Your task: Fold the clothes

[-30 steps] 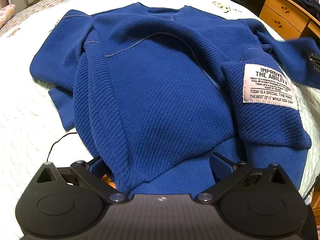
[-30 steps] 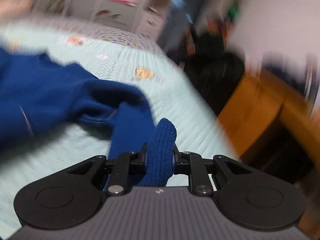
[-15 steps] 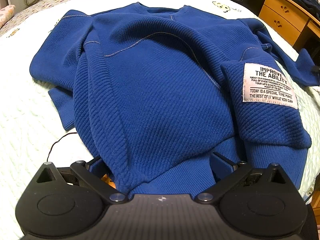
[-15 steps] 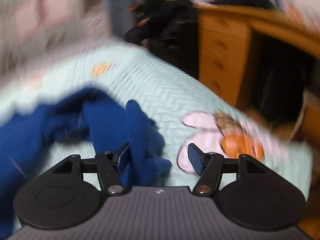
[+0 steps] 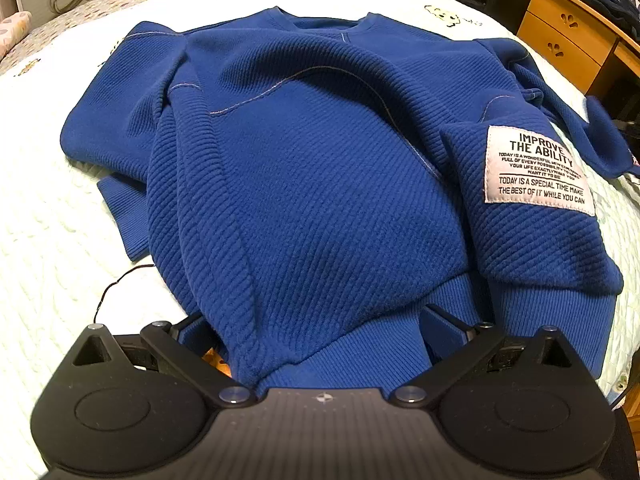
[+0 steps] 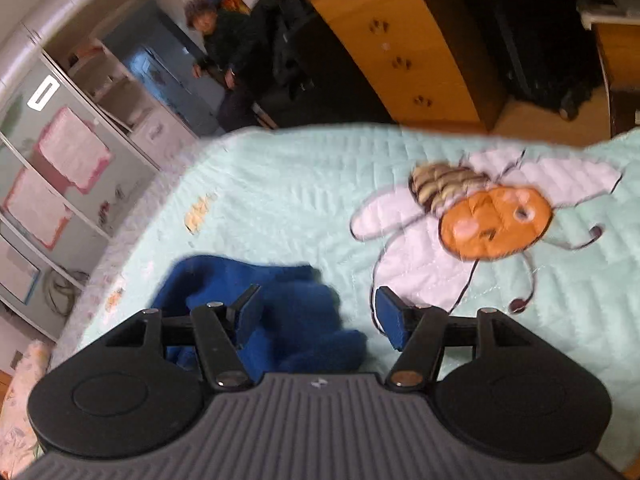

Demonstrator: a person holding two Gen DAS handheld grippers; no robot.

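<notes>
A blue ribbed sweatshirt (image 5: 304,152) lies spread on the quilted bed (image 5: 48,240), collar far, hem near. A white text patch (image 5: 532,168) sits on its right sleeve, folded over the body. My left gripper (image 5: 316,324) is open, its jaws wide apart with the hem bunched between them. In the right wrist view, my right gripper (image 6: 316,312) is open above a blue sleeve end (image 6: 288,312) that lies loose on the quilt (image 6: 280,184), not clamped.
A wooden dresser (image 5: 560,36) stands right of the bed, also in the right wrist view (image 6: 400,40). A thin black cord (image 5: 116,288) lies on the quilt by the hem. A bee picture (image 6: 480,216) is stitched on the quilt. White shelves (image 6: 80,136) stand beyond.
My right gripper opened and let go of the sleeve end, then swung right toward the bed's edge. The sleeve now lies on the quilt. The left gripper has not moved.
</notes>
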